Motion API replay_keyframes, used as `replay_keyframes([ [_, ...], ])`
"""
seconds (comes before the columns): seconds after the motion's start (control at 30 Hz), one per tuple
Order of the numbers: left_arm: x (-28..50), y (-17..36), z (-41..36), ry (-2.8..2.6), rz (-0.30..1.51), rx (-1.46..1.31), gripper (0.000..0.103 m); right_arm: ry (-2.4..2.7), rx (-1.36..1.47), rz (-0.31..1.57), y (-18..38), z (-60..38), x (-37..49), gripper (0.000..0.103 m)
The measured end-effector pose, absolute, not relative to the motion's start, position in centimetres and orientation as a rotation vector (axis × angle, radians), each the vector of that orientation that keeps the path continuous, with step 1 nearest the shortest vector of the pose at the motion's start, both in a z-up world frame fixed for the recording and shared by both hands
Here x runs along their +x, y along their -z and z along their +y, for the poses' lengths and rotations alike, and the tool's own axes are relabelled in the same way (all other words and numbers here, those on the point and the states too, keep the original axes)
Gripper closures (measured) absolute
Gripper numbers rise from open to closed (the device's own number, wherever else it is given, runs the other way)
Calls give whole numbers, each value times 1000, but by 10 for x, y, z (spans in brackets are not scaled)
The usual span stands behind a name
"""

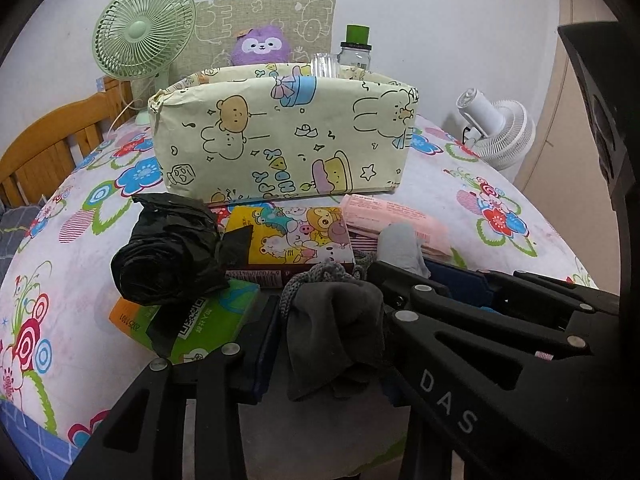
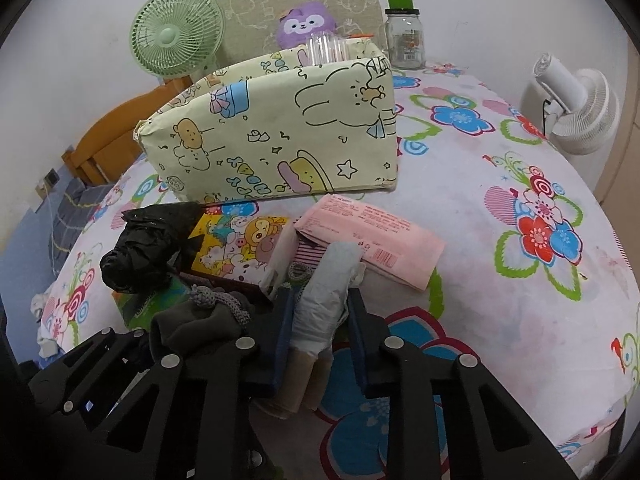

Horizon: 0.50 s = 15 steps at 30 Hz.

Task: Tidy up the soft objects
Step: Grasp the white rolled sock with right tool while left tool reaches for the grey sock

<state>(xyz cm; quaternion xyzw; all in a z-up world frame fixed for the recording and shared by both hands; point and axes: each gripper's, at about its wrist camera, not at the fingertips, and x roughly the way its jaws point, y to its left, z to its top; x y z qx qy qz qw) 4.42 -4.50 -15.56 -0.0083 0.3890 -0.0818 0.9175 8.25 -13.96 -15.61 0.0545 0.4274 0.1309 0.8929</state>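
My left gripper (image 1: 328,312) is shut on a dark grey sock (image 1: 332,332) with a knitted cuff, low in the left wrist view. That sock (image 2: 200,328) also shows at the lower left of the right wrist view. My right gripper (image 2: 320,300) is shut on a pale grey-white rolled bundle (image 2: 324,304); both blue pads press its sides. The same bundle (image 1: 400,244) shows right of the sock. Behind both stands an open cartoon-print fabric box (image 1: 280,140) (image 2: 280,140). A pile lies before it: a black plastic bag (image 1: 168,256), a cartoon packet (image 1: 296,236), a pink pack (image 2: 376,240).
All rests on a flower-print cover (image 2: 520,280). A green tissue pack (image 1: 200,320) lies under the black bag. A green fan (image 1: 140,36), a purple plush (image 1: 260,46) and a glass jar (image 2: 404,36) stand behind the box; a white fan (image 2: 576,108) stands far right. Beige rolls (image 2: 300,380) lie under my right gripper.
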Motion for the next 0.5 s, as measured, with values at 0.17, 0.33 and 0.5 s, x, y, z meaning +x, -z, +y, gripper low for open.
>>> replay_keyframes([
  [0.17,44,153,-45,173,798,-28,62,-263,103,868,152,-140,79,76],
  [0.33,42,146,-46,174,779,-32,63,-254,98,844,145,-141,75,77],
  [0.5,41,141,-46,177,762,-38,63,-248,99,825,138,-143,73,77],
])
